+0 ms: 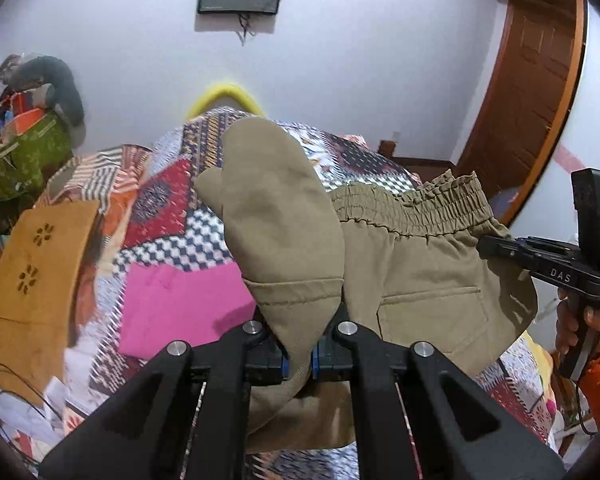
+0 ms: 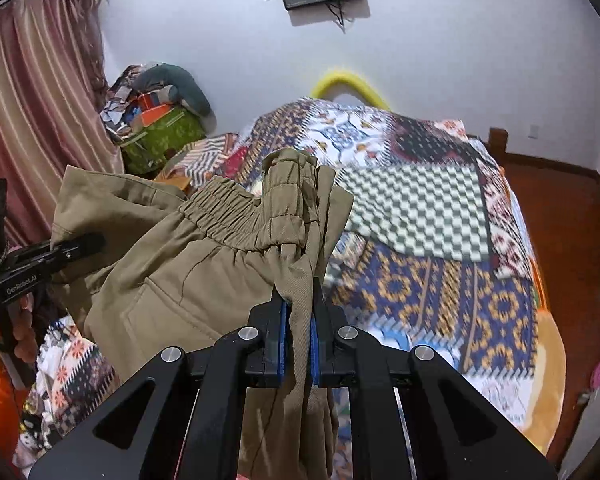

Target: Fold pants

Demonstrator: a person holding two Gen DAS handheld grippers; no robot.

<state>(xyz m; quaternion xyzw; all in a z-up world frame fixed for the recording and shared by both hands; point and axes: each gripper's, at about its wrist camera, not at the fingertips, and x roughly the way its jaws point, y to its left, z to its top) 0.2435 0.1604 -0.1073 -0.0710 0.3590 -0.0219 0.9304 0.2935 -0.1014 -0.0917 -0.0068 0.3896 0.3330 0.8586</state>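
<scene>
Khaki pants (image 1: 420, 264) with an elastic waistband (image 1: 412, 208) hang in the air above the bed, held by both grippers. My left gripper (image 1: 300, 356) is shut on a hemmed leg end (image 1: 284, 216) that sticks up in front of it. My right gripper (image 2: 298, 332) is shut on a bunched part of the waistband (image 2: 292, 208). In the left wrist view the right gripper (image 1: 496, 246) reaches into the cloth from the right. In the right wrist view the left gripper (image 2: 80, 246) comes in from the left beside the khaki pants (image 2: 172, 272).
A patterned patchwork bedspread (image 2: 420, 208) covers the bed below. A pink cloth (image 1: 180, 308) and an orange-brown cloth (image 1: 36, 264) lie on its left side. Bags and clutter (image 2: 156, 120) are piled by the curtain (image 2: 32, 100). A wooden door (image 1: 528, 92) stands at the right.
</scene>
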